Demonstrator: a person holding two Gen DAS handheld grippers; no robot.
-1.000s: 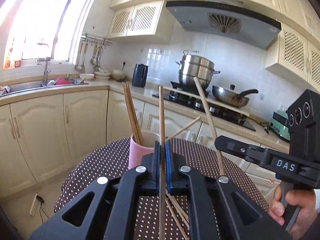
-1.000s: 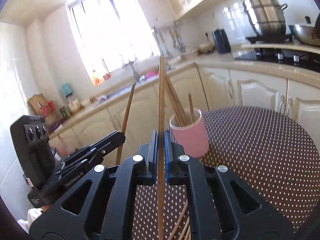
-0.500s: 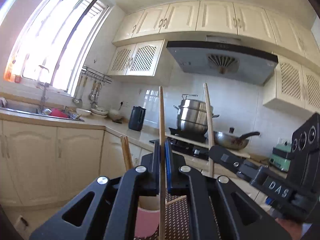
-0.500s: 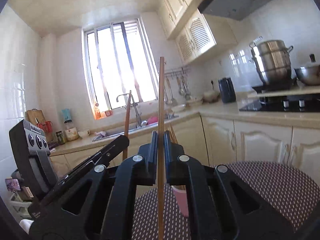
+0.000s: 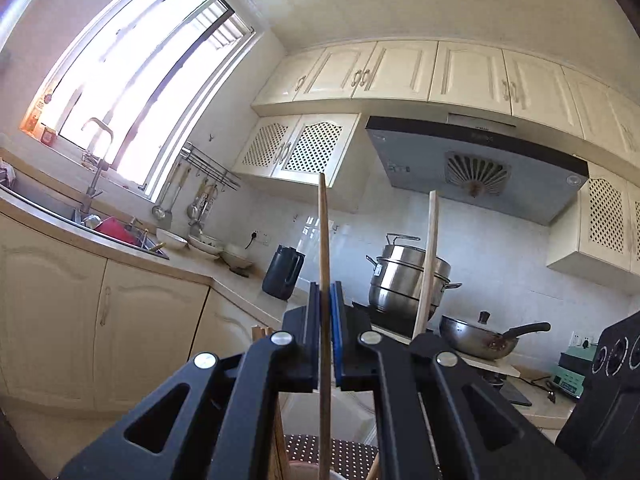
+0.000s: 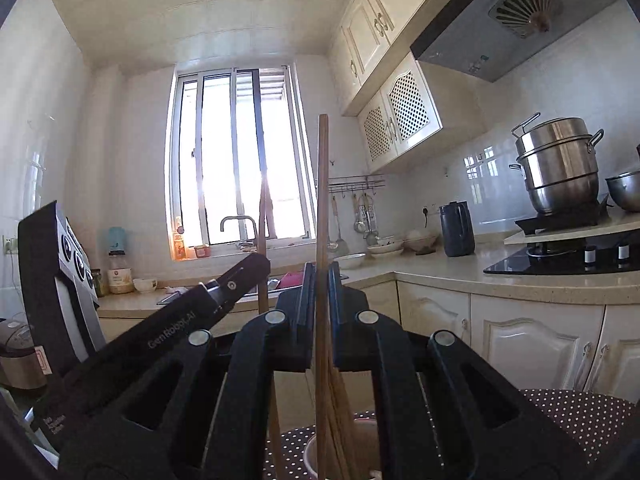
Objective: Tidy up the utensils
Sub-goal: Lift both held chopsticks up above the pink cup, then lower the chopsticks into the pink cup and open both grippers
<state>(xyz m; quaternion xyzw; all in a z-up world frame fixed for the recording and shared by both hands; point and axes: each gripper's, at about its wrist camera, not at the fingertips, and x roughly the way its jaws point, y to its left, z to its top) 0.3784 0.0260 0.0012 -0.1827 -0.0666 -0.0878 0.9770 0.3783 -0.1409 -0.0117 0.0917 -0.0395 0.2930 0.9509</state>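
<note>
My left gripper (image 5: 325, 292) is shut on a wooden chopstick (image 5: 323, 240) that stands upright between its blue pads. A second, paler chopstick (image 5: 428, 264) rises to its right, held by my right gripper, whose black body (image 5: 608, 392) fills the right edge. In the right wrist view my right gripper (image 6: 320, 272) is shut on its upright chopstick (image 6: 322, 184). Left of it the left gripper (image 6: 256, 264) holds its chopstick (image 6: 262, 240). Below both, the pink cup's rim (image 6: 310, 450) shows with several chopsticks (image 6: 340, 408) standing in it.
The cup stands on a round table with a brown dotted cloth (image 6: 560, 404). Behind are cream cabinets, a sink (image 5: 100, 220) under the window, a dark kettle (image 5: 284, 270), a steel steamer pot (image 5: 404, 280) and a pan (image 5: 480, 336) on the stove.
Both grippers have tilted upward and risen with their chopsticks. The cup and table have dropped to the bottom edge of both views, and the ceiling and upper cabinets came into sight.
</note>
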